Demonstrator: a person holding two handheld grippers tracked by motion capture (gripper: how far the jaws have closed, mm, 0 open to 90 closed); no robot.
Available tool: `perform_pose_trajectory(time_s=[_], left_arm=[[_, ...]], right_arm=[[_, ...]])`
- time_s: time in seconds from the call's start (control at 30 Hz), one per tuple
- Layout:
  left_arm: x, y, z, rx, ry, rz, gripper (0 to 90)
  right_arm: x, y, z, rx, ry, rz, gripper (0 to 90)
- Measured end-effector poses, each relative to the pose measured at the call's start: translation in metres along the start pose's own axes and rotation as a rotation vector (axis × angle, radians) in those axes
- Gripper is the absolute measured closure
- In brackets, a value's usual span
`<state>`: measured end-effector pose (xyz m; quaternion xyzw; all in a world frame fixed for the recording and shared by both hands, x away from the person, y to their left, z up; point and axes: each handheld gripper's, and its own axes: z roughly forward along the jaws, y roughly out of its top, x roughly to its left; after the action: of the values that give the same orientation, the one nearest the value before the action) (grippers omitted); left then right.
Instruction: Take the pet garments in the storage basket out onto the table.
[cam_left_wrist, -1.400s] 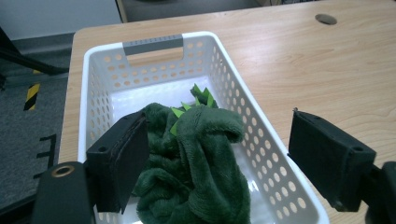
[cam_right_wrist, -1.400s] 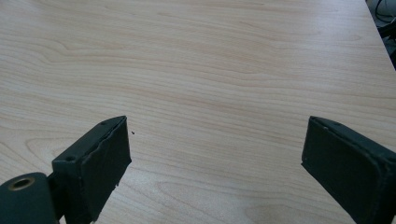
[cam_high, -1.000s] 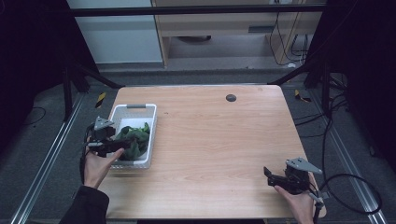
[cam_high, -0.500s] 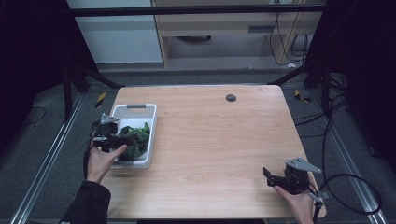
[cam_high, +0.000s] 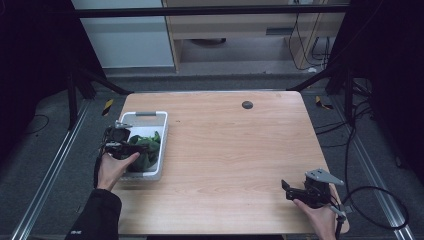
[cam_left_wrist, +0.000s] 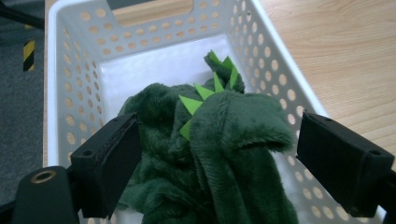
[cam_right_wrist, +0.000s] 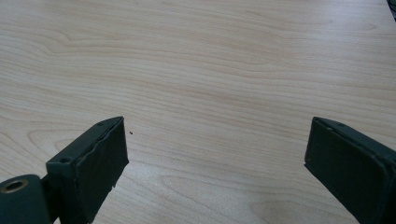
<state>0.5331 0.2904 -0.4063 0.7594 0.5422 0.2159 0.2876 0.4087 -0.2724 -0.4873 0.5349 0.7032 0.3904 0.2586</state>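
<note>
Inside white basket – green plush toy (spiky), left gripper open-jawed

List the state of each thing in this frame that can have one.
Basket: upright on the table, holding the toy.
Green plush toy: slumped in the basket, between open jaws.
Left gripper: open around the toy.
Right gripper: open, empty, over bare table.

White perforated basket, dark green plush toy with lime spikes, pale woodgrain table, black pads.
</note>
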Motion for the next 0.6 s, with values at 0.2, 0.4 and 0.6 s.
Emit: perform_pose_trajectory(time_s=[0.2,0.4,0.6], left_arm=[[0.001,-0.001,0.007,0.029,-0.005,-0.006,13.1],[-0.001,0.0,0.015,0.059,-0.006,-0.007,13.3],[-0.001,-0.002,0.021,0.083,-0.015,-0.013,14.9]], right_arm=[[0.0,0.0,0.0,0.006,0.001,0.005,5.5],[0.0,0.0,0.002,0.012,0.001,-0.004,5.1],[0.0,0.0,0.002,0.018,0.003,-0.005,4.7]])
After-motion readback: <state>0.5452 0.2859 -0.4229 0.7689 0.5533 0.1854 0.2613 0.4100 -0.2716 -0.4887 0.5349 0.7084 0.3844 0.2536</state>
